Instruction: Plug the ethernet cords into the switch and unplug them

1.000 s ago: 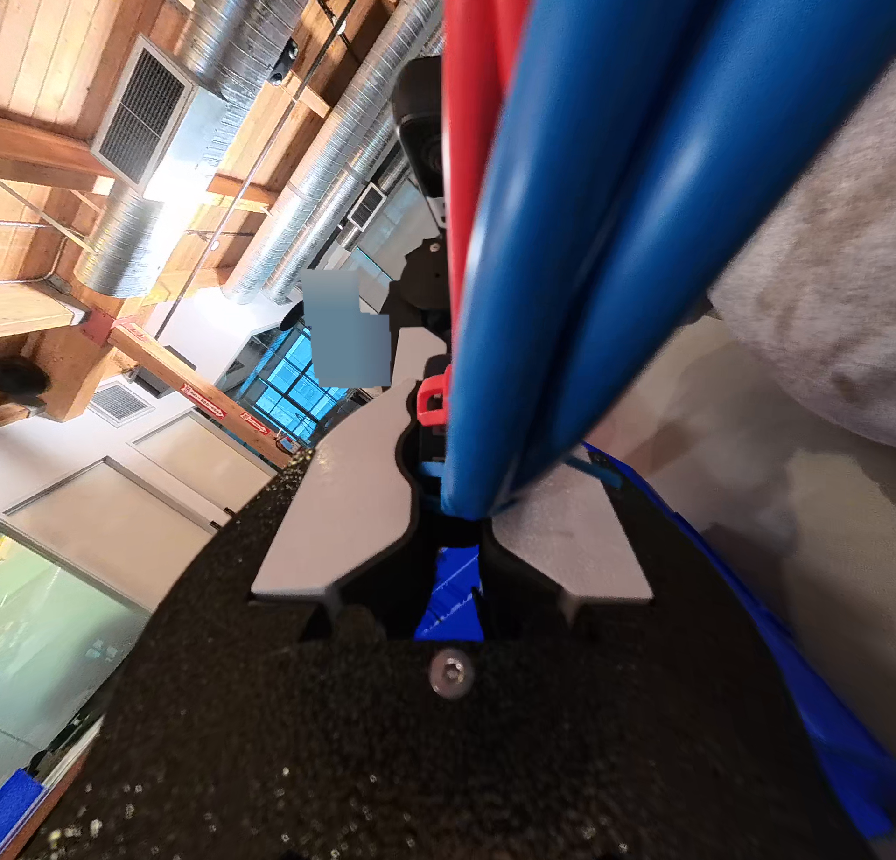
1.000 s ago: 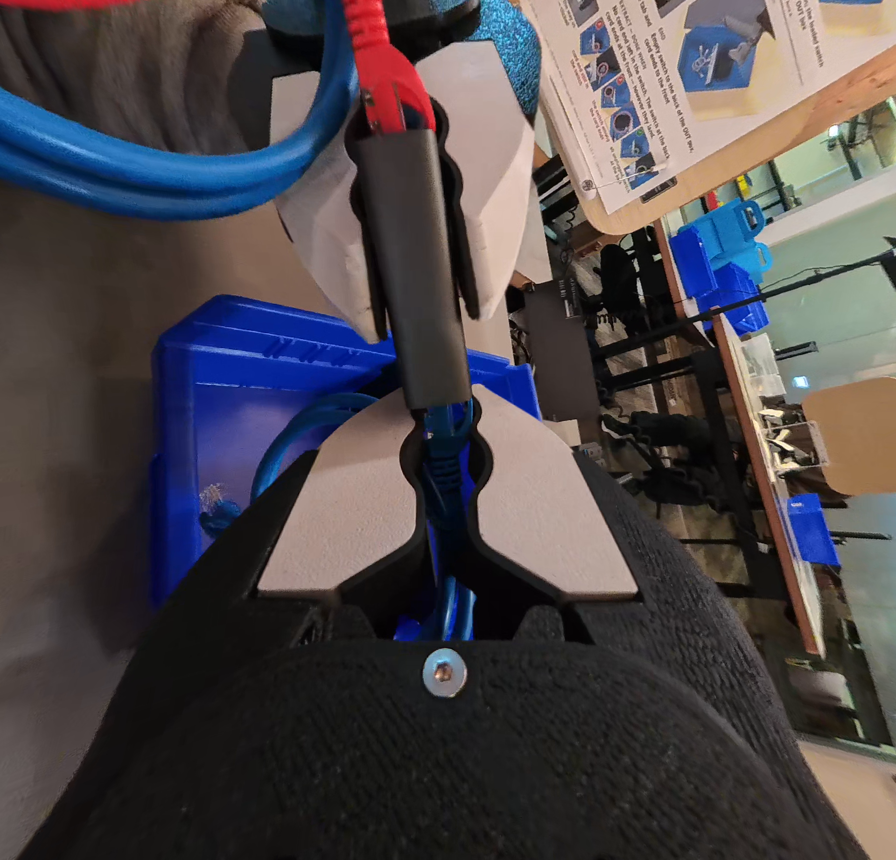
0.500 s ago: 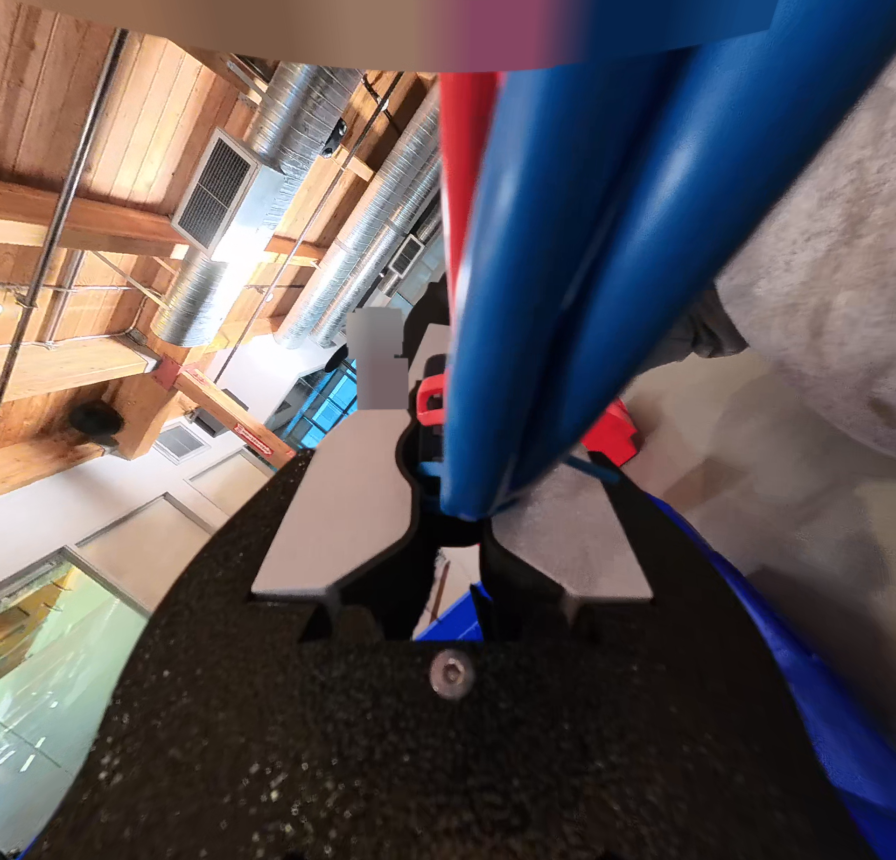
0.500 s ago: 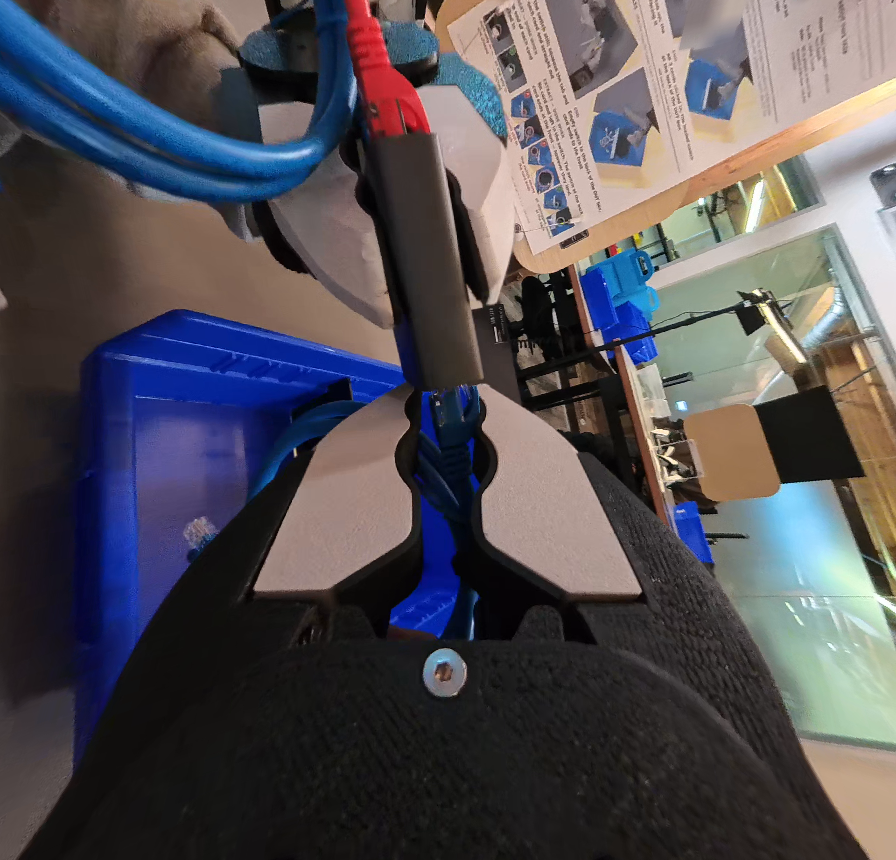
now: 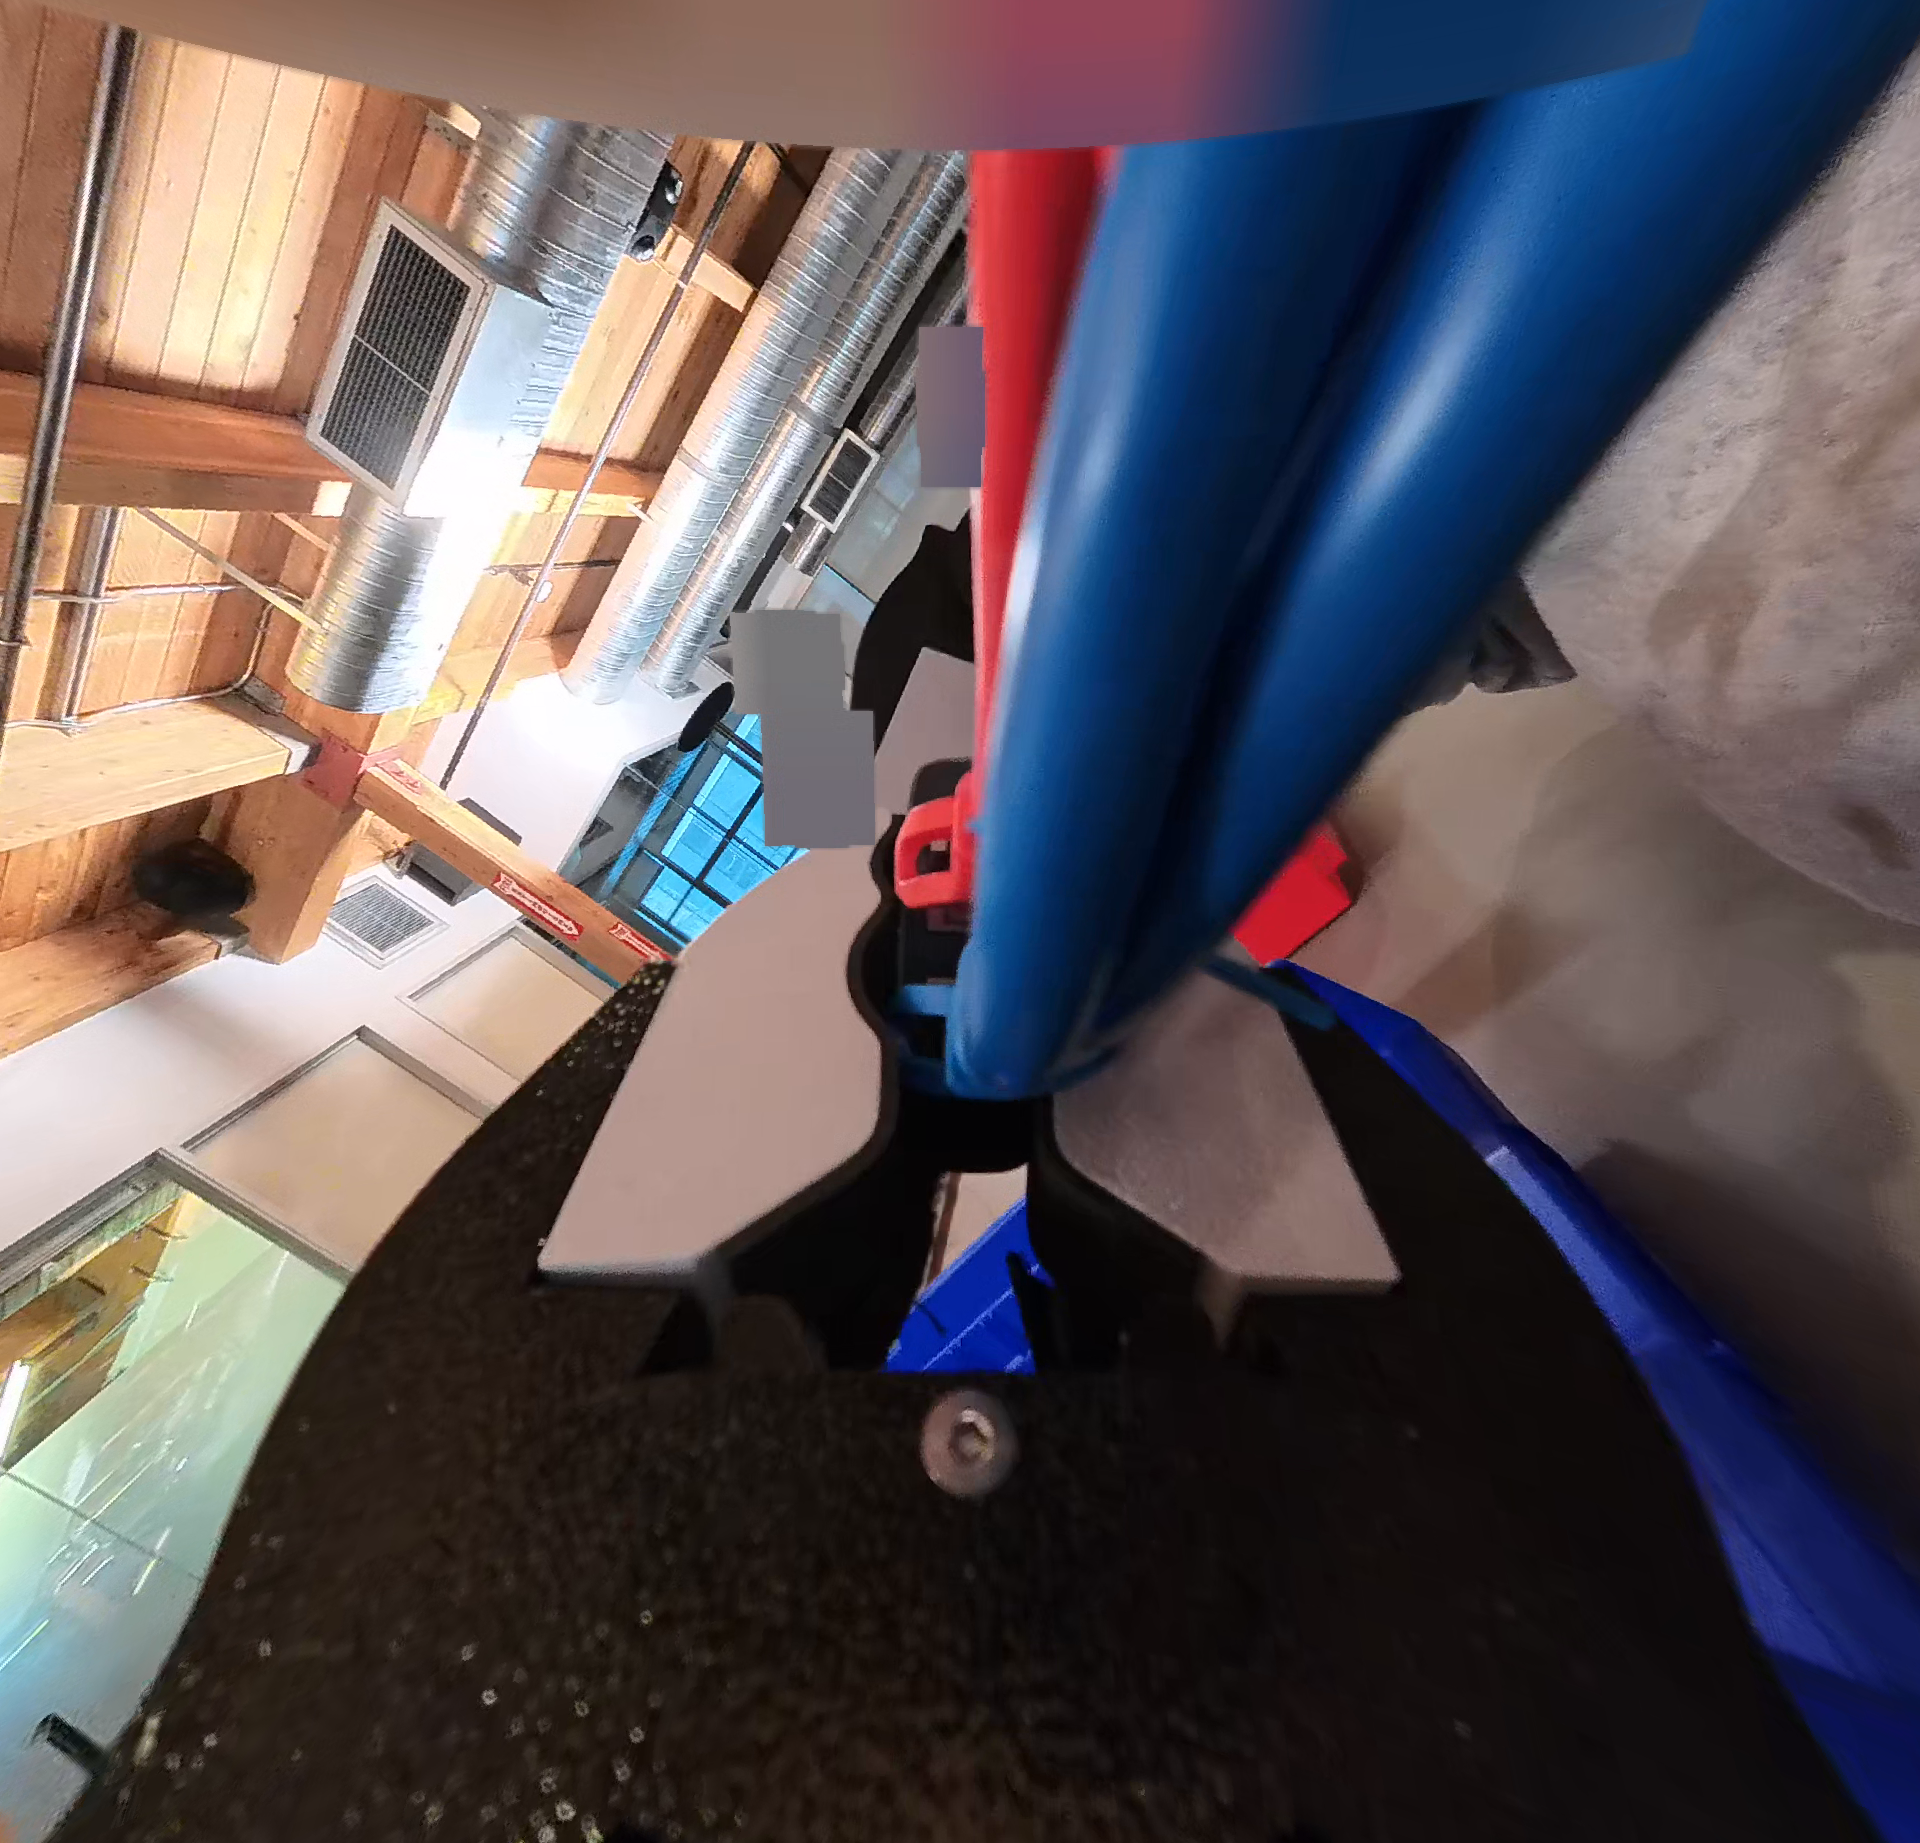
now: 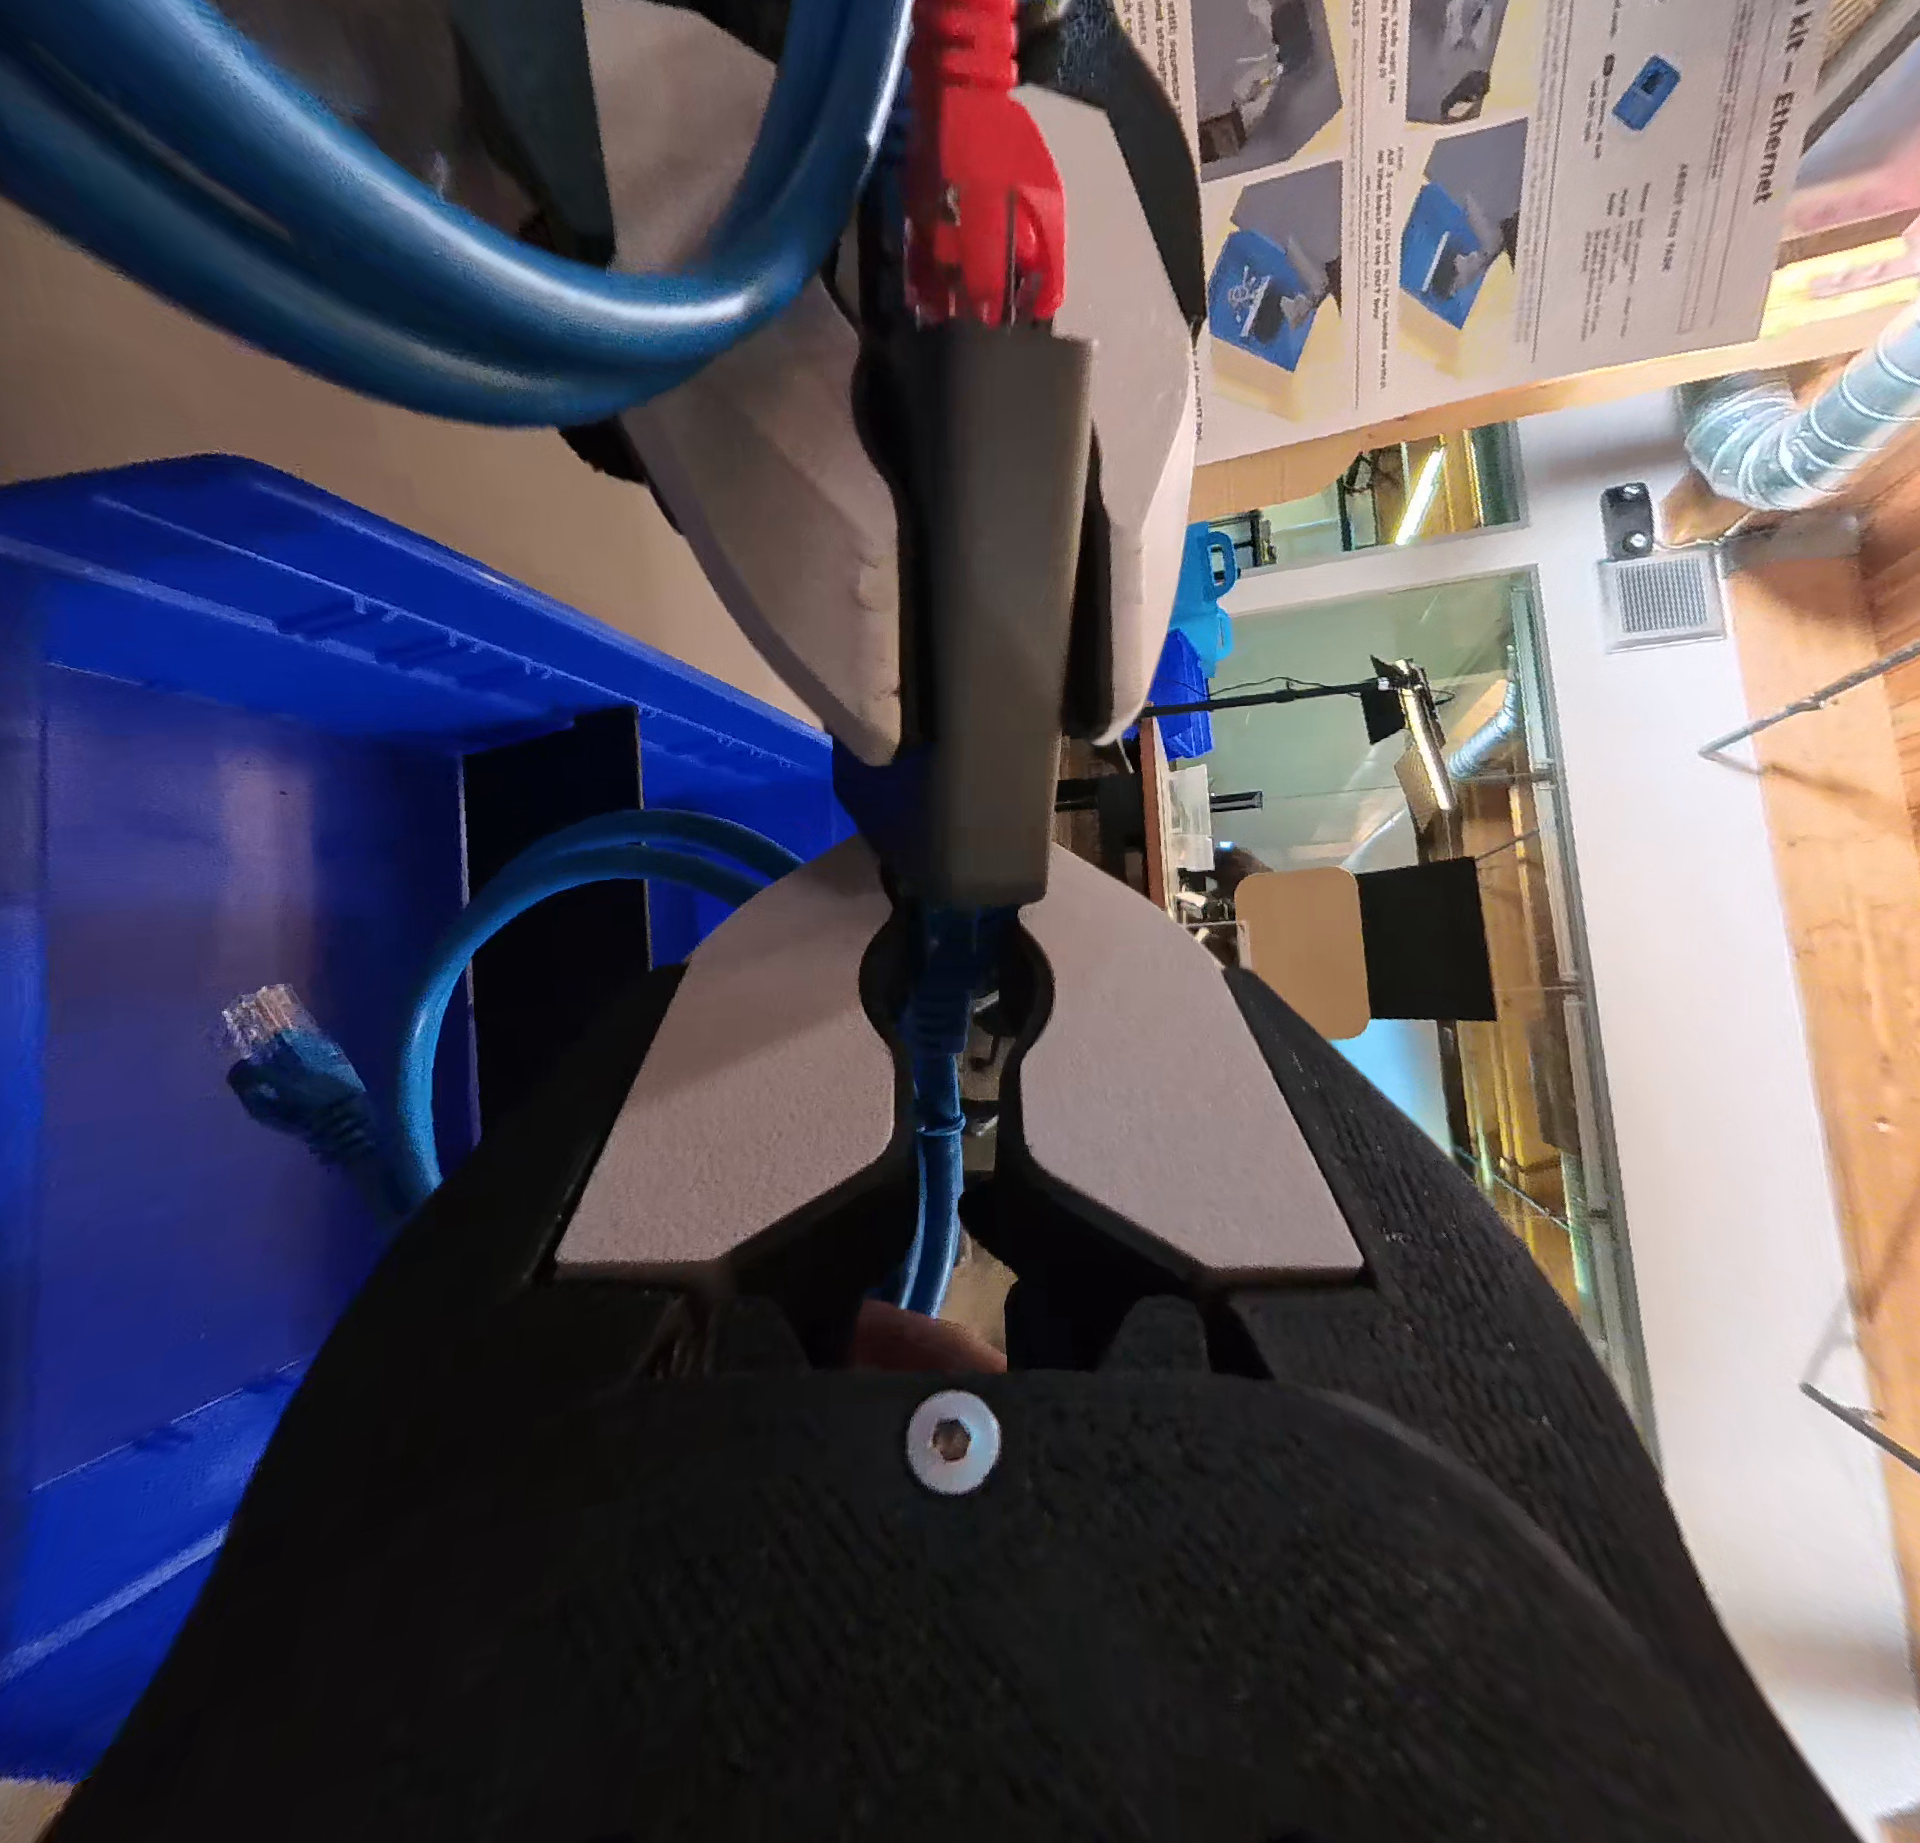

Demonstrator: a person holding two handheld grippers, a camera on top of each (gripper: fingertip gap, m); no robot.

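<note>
In the right wrist view my right gripper (image 6: pixel 956 920) is shut on a blue network plug (image 6: pixel 951 972), whose tip sits in the near end of a black coupler (image 6: pixel 987 598). A red plug (image 6: pixel 977 193) sits in the coupler's far end. My left gripper (image 6: pixel 987 733) comes from the top and is shut on the coupler's sides. In the left wrist view the left gripper (image 5: pixel 961 1045) is shut, with the red plug (image 5: pixel 935 848) just beyond it. Thick blue cable loops (image 5: pixel 1195 598) drape over its right finger and hide most of the coupler.
A blue bin (image 6: pixel 260 650) lies at the left and holds a blue cable with a loose plug (image 6: pixel 291 1066); its rim also shows in the left wrist view (image 5: pixel 1558 1326). A red bin (image 5: pixel 1299 889), grey fabric (image 5: pixel 1766 546) and a poster on a wooden board (image 6: pixel 1455 131) are nearby.
Both grippers have stayed shut and joined at the coupler. The pair has turned and shifted, so the bin has slid left and the coupler looks nearer in the right wrist view.
</note>
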